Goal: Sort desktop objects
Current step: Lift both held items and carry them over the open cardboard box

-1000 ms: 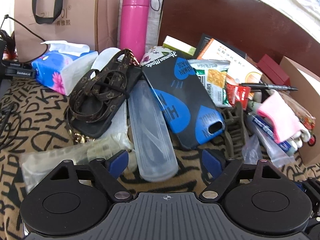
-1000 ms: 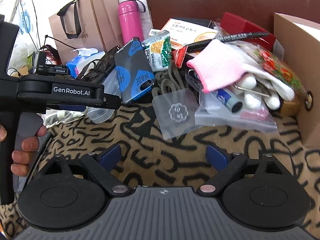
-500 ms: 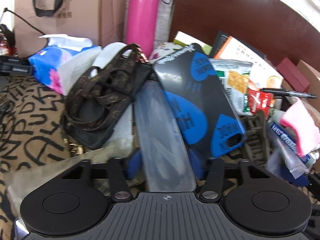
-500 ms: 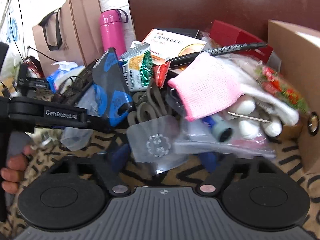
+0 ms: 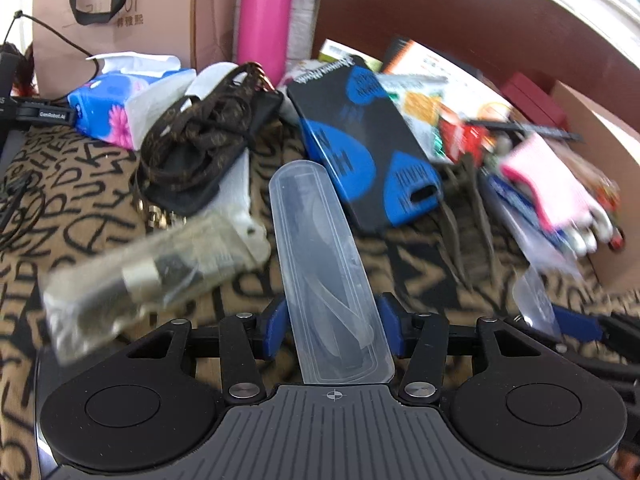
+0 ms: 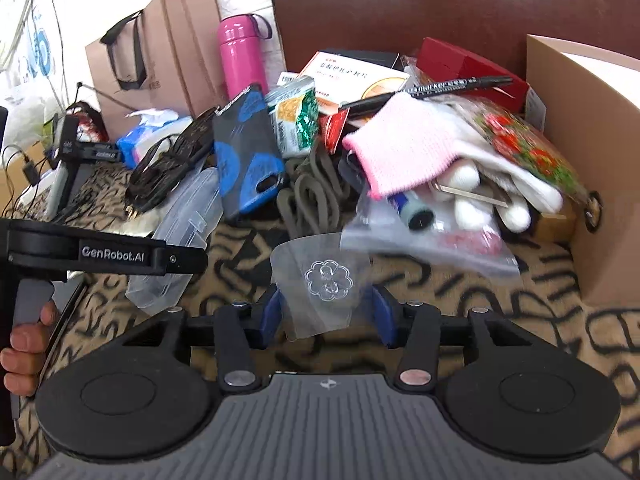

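Two grasps | left hand-held gripper (image 5: pixel 332 330) clenched on long clear plastic case (image 5: pixel 320 268) | right hand-held gripper (image 6: pixel 326 314) clenched on floppy clear flower-embossed sleeve (image 6: pixel 322 286) | lift level, clear of clutter

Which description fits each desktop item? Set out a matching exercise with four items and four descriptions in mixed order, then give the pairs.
Items
1. clear plastic case
2. pink bottle
3. black marker
4. clear hook sheet

Descriptions
A. lying across the top of the pile
B. between the left gripper's fingers
C. standing upright at the back
D. between the right gripper's fingers

Pairs: 1-B, 2-C, 3-A, 4-D
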{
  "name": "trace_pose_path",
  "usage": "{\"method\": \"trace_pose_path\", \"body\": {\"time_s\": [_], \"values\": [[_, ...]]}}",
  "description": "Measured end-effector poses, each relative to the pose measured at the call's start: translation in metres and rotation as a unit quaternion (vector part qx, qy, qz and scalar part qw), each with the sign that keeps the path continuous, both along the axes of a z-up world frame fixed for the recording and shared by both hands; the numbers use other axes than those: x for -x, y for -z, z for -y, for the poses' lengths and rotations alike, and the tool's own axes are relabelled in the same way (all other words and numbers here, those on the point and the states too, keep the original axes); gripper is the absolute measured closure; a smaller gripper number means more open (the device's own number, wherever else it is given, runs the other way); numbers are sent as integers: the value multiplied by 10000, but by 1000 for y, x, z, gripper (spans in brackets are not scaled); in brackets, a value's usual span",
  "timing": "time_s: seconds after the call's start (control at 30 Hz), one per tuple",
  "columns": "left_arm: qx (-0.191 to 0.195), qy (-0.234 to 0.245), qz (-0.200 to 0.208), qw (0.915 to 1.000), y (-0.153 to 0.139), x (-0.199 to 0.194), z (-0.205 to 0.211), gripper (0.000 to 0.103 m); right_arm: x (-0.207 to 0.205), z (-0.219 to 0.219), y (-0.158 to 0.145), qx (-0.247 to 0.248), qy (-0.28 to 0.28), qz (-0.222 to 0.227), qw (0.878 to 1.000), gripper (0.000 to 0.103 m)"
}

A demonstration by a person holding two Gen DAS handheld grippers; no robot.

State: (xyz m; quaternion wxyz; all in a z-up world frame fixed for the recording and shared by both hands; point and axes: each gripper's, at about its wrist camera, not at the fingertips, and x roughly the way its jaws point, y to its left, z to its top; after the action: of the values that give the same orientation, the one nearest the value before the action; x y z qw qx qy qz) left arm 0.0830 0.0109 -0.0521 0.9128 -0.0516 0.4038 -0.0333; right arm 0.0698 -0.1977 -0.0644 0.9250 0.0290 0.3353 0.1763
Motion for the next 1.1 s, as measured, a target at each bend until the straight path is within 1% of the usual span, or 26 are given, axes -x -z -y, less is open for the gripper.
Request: {"method": "trace_pose_path", "body": {"time_s": [0.07,0.2,0.33,0.4,0.5,0.53,0.57,0.73,0.8,0.83,0.87,0.97,1.0,1.03,1.07,1.1], "values": [[-45,165,11,9999,0,15,6,53,11,4,-1,52,-9,-16,10000,50],[21,502,-25,9987,-2,39,19,55,30,15,-5,50,29,-81,10000,50],[11,937,-97,9956,-2,62,36,57,52,23,-7,330,23,-111,9994,50],[-78,1143,-121,9933,-1,74,45,57,63,28,-8,389,11,-150,9991,50],[-91,1348,-172,9907,-2,87,54,57,79,37,-7,415,20,-221,9989,49],[-120,1380,-171,9902,-2,89,56,56,83,39,-7,428,16,-254,9988,48],[-165,1404,-166,9898,-2,90,58,42,86,41,-6,433,15,-251,9987,47],[-275,1372,-125,9901,-2,77,70,39,88,41,-4,423,45,-162,9990,44],[-316,1356,-154,9901,-1,71,74,39,87,42,-4,389,53,-149,9991,43],[-339,1366,-148,9899,0,69,75,41,87,42,-3,383,46,-133,9992,44],[-384,1340,-127,9901,0,68,76,55,88,43,-3,373,54,-122,9992,45],[-335,1319,-158,9906,-2,66,74,56,87,46,-3,319,62,-127,9994,47],[-329,1319,-157,9906,-2,66,74,51,86,47,-3,299,64,-126,9995,47],[-334,1320,-150,9906,-1,66,74,48,86,47,-3,289,65,-125,9995,47],[-349,1322,-142,9905,-1,66,75,48,86,47,-3,281,69,-122,9995,47],[-380,1333,-127,9903,-1,66,77,53,86,47,-3,274,73,-118,9995,47]]}}
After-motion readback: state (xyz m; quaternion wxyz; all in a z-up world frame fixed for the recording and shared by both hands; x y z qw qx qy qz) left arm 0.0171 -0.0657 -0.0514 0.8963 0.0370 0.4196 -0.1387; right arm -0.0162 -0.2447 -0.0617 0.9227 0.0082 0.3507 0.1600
